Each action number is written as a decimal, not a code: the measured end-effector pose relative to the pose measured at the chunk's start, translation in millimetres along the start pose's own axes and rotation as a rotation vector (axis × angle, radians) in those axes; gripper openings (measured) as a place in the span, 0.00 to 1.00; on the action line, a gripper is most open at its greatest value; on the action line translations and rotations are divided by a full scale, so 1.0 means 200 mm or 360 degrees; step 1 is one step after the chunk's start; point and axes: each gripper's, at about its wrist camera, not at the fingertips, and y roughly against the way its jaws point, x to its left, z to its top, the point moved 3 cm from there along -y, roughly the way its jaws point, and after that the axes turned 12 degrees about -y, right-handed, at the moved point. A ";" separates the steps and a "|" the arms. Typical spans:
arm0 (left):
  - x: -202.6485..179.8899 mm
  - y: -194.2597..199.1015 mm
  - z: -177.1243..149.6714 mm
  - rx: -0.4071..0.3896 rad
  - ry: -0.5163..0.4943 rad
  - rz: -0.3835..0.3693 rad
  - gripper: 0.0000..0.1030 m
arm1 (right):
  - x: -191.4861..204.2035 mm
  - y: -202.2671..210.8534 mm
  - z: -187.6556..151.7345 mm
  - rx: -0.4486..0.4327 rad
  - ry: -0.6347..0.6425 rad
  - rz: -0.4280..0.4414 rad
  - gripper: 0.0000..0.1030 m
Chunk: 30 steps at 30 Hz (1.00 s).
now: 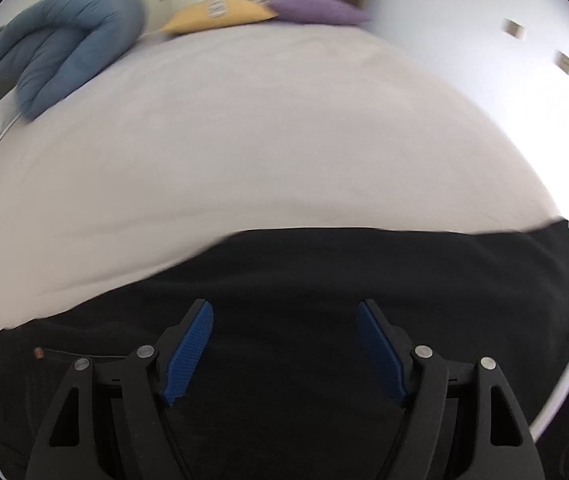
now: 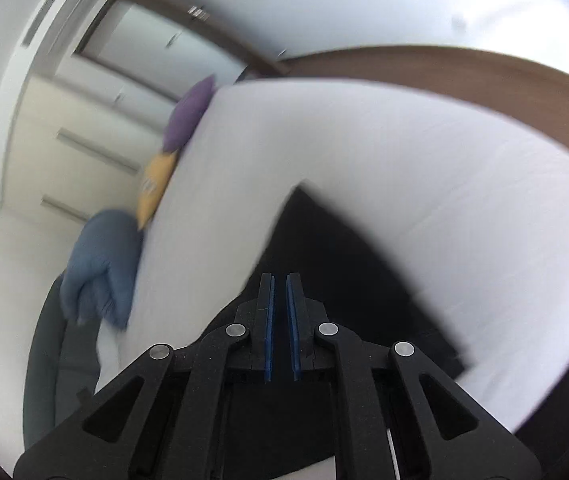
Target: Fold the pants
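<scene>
Black pants [image 1: 364, 276] lie flat along the near edge of a white bed [image 1: 264, 140]. My left gripper [image 1: 284, 312] hovers just above them, open wide, with nothing between its blue pads [image 1: 188, 352]. In the right wrist view the pants [image 2: 344, 264] show as a dark wedge on the sheet [image 2: 424, 160]. My right gripper [image 2: 280, 284] is over them with its jaws nearly closed, a thin gap between the pads, and no cloth visibly pinched.
A blue bolster pillow [image 1: 64, 40], a yellow cushion [image 1: 220, 14] and a purple cushion [image 1: 316, 10] lie at the far end of the bed. A brown headboard or bed frame [image 2: 484, 68] runs behind the mattress. A grey chair [image 2: 52, 360] stands beside the bed.
</scene>
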 end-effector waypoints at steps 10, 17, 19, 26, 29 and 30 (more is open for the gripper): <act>-0.16 -0.19 -0.14 0.0142 -0.0003 -0.0083 0.74 | -0.13 -0.68 0.02 0.0499 -0.0075 0.0017 0.00; 0.22 -0.01 -0.41 0.0116 0.0216 0.0056 0.52 | -0.41 -0.17 0.61 -0.0033 -0.0073 -0.0152 0.00; 0.31 0.11 -0.49 0.0123 0.0254 0.0201 0.52 | -0.42 -0.02 0.76 -0.0166 0.0009 -0.0323 0.01; 0.25 0.37 -0.54 -0.0095 0.0442 0.0000 0.64 | -0.20 0.07 0.61 0.0020 -0.0023 0.0008 0.04; 0.01 0.34 -0.53 -0.0150 0.0375 -0.0176 0.75 | -0.08 -0.19 0.32 0.0405 0.0073 0.0167 0.04; -0.07 0.31 -0.54 -0.0116 0.0337 -0.0171 0.75 | -0.09 -0.27 0.22 0.0492 0.0088 0.0138 0.04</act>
